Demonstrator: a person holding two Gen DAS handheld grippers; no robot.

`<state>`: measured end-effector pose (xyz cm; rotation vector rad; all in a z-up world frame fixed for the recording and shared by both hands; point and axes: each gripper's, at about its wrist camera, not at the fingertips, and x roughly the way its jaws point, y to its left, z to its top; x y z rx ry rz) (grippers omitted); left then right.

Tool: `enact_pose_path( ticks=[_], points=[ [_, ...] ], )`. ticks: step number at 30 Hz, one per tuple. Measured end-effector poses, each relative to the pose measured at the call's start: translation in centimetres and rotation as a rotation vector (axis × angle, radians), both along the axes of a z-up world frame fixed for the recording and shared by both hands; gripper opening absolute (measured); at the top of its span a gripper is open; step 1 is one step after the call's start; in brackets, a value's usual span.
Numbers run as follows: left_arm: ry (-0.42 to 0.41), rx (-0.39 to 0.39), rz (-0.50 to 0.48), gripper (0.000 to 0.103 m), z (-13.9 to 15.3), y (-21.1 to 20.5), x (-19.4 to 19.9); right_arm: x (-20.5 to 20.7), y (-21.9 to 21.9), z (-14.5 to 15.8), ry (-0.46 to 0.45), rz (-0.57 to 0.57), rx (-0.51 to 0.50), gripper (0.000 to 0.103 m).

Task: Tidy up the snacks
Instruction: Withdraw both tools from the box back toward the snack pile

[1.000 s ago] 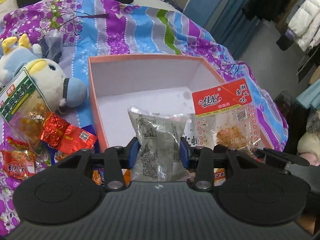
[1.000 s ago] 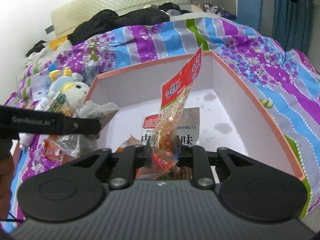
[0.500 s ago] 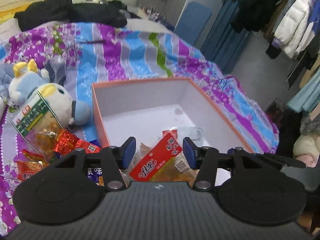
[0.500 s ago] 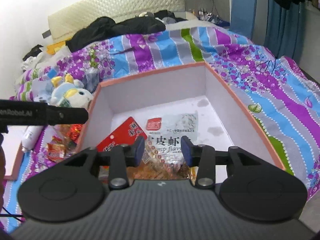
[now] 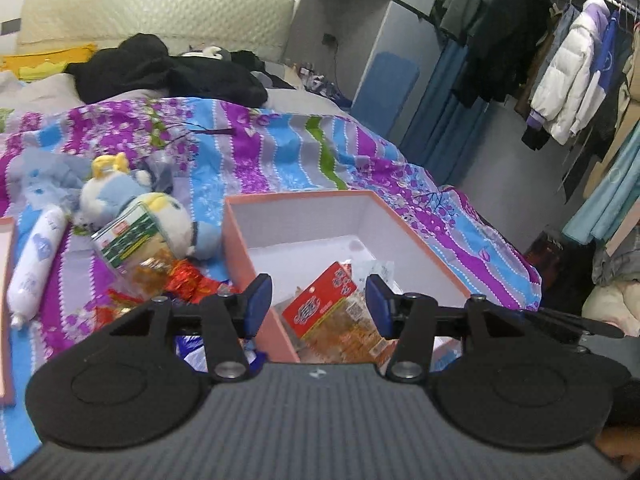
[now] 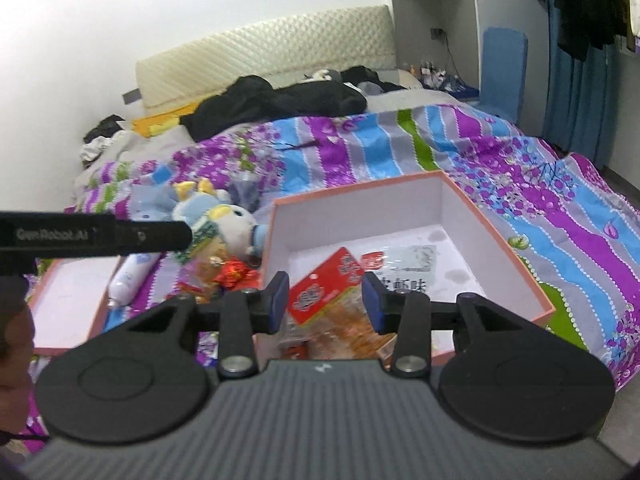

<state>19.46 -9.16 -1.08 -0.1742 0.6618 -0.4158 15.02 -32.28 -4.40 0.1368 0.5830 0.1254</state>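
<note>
Pulled up and back from the box [image 5: 256,256] since a second ago, both packets let go and now lying inside. Red-topped packet [image 5: 320,304] tilted on the box floor, clear lower half showing orange-brown snack; pale printed packet [image 6: 404,268] flat behind it. Left gripper [image 5: 319,306] parted, empty, above the box's near wall. Right gripper [image 6: 325,301] parted, empty too. More snacks [image 5: 160,272] heaped left of the box beside a plush toy [image 5: 160,216], all on the striped quilt [image 5: 280,148].

Plush toy [image 5: 132,204] on striped bedspread [image 5: 280,152]; black clothes [image 5: 168,68] by headboard [image 5: 160,12].
</note>
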Motion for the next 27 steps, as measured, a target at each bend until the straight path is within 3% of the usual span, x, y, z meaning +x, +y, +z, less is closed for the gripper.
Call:
enact_pose_path(
  ticks=[8,14,20,27],
  points=[
    [-0.027,-0.015,0.057,0.059,-1.0,3.9,-6.7,-4.8,2.3,0.1,-0.025,-0.007,0.066,0.043],
    [-0.011,-0.029,0.111,0.059,-2.3,6.6,-10.4,-7.5,4.6,-0.8,-0.011,0.026,0.052,0.043],
    [0.017,-0.078,0.161,0.06,-4.0,8.6,-12.9,-9.8,7.9,-1.7,0.007,0.112,-0.006,0.043],
    [0.074,-0.076,0.222,0.066,-6.6,10.5,-13.6,-10.4,10.7,-3.6,0.045,0.182,-0.059,0.043]
  ],
)
